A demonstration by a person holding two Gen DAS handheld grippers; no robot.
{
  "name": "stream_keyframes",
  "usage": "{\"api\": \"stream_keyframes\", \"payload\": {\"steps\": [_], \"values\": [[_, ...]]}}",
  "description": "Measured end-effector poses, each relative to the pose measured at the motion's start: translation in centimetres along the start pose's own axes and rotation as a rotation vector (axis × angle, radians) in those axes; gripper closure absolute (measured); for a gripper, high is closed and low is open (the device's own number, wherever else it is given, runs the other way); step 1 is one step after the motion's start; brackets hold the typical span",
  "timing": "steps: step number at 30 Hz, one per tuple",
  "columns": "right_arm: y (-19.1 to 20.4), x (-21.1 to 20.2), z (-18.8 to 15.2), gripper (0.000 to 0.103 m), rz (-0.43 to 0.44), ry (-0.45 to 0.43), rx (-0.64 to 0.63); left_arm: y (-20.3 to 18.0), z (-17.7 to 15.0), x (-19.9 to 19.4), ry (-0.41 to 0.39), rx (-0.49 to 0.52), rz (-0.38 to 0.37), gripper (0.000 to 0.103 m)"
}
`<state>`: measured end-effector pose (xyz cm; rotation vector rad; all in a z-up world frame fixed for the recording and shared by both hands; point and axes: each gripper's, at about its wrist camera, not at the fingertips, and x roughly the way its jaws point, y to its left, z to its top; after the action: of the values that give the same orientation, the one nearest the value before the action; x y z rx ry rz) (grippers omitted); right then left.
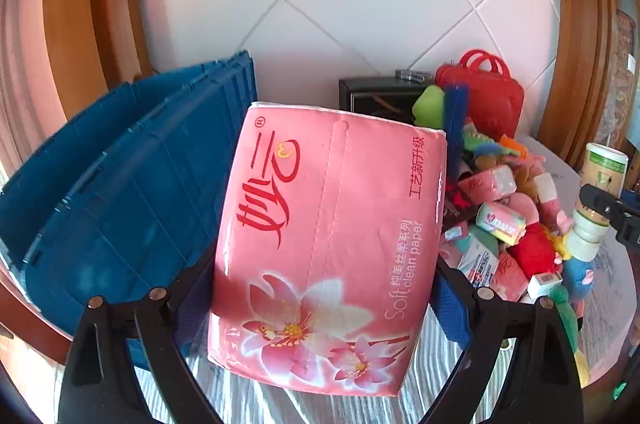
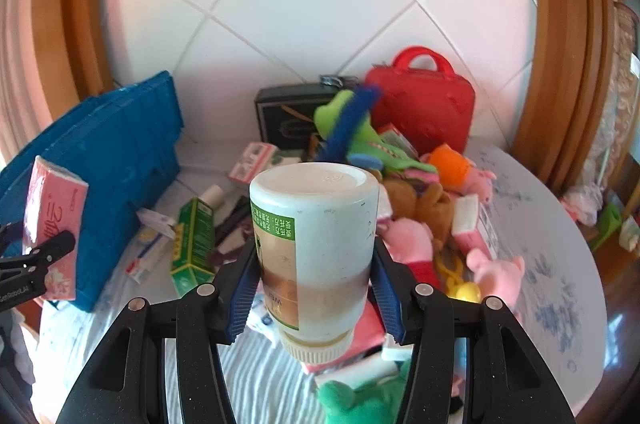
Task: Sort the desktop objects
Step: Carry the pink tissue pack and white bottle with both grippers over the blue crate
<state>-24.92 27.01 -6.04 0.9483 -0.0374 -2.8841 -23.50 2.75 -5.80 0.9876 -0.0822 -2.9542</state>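
Fingers of left gripper point(image 1: 320, 300) spread wide and clamped on large pink soft-plastic tissue pack point(image 1: 328, 244), held up beside blue ribbed plastic crate point(image 1: 132, 184). Fingers of right gripper point(image 2: 312, 288) gripping white plastic bottle point(image 2: 316, 244), cap toward camera. Sorting barely begun — plush toys, cartons, small packs heaped on worktop point(image 2: 540, 244). Readable: "Soft clean paper" on pack — bottle label too small.
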Motion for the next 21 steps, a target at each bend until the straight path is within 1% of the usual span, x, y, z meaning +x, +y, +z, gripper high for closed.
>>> {"api": "stream_keyframes", "payload": {"steps": [4,6,8,11,16,18,19,21], "values": [[2.3,-1.0,1.3,0.051,0.034,-0.037,-0.038,1.0,0.9,-2.8,-0.067,-0.004,0.007,0.010],[4.1,-1.5,2.2,0.051,0.055,-0.063,-0.062,2.0,1.4,-3.8,-0.096,-0.008,0.010,0.010],[5.6,-2.0,2.8,0.051,0.070,-0.084,-0.081,3.4,2.1,-4.9,-0.127,-0.013,0.019,0.010],[9.1,-2.7,4.0,0.051,0.095,-0.122,-0.109,6.2,2.9,-6.3,-0.175,-0.016,0.032,0.010],[16.7,-3.3,6.0,0.051,0.126,-0.173,-0.145,13.0,4.6,-7.6,-0.239,-0.017,0.037,0.010],[21.0,-3.3,7.0,0.051,0.140,-0.192,-0.159,16.6,5.4,-7.9,-0.263,-0.011,0.042,0.010],[22.4,-3.2,7.4,0.051,0.151,-0.194,-0.161,18.7,5.8,-7.9,-0.272,-0.007,0.050,0.010],[26.8,-2.7,8.4,0.051,0.197,-0.194,-0.157,22.7,6.6,-7.5,-0.265,0.000,0.070,0.010]]}}
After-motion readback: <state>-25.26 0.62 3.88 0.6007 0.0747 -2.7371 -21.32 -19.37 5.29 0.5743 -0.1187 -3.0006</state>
